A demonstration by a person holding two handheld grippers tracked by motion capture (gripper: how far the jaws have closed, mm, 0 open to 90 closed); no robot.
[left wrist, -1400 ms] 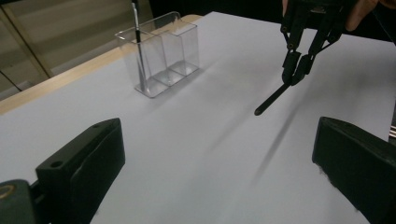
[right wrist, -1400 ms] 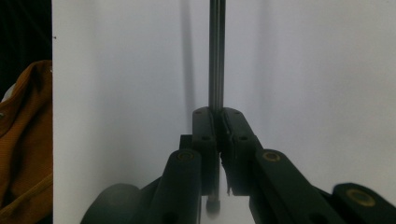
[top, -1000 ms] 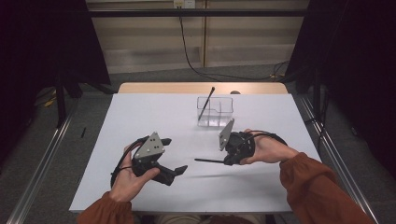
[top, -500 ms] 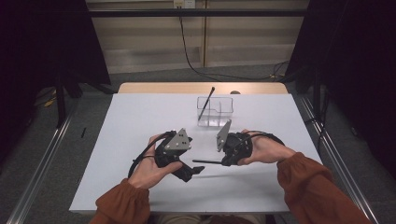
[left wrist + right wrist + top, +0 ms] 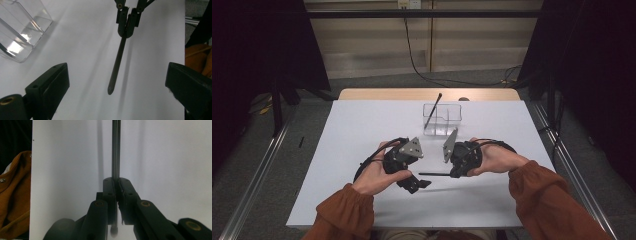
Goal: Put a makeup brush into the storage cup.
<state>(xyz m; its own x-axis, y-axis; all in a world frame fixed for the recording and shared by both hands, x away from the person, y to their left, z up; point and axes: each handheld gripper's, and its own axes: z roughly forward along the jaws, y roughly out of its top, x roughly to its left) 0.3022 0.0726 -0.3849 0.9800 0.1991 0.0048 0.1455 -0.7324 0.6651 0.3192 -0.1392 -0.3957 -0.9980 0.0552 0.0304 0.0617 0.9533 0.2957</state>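
since the earlier frame the left gripper has slid right toward the black pen held level at lower centre by the right gripper with jaws clamped tight, so a handover looks underway, calling for the left's wide-open, empty jaws to close around the free end.

No readable text, labels, brand names, numbers or signs appear in any view; every surface in sight is plain and unmarked.

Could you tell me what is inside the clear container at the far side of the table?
A dark pen leans in the left compartment of the clear container; the right compartment looks empty through the transparent walls.
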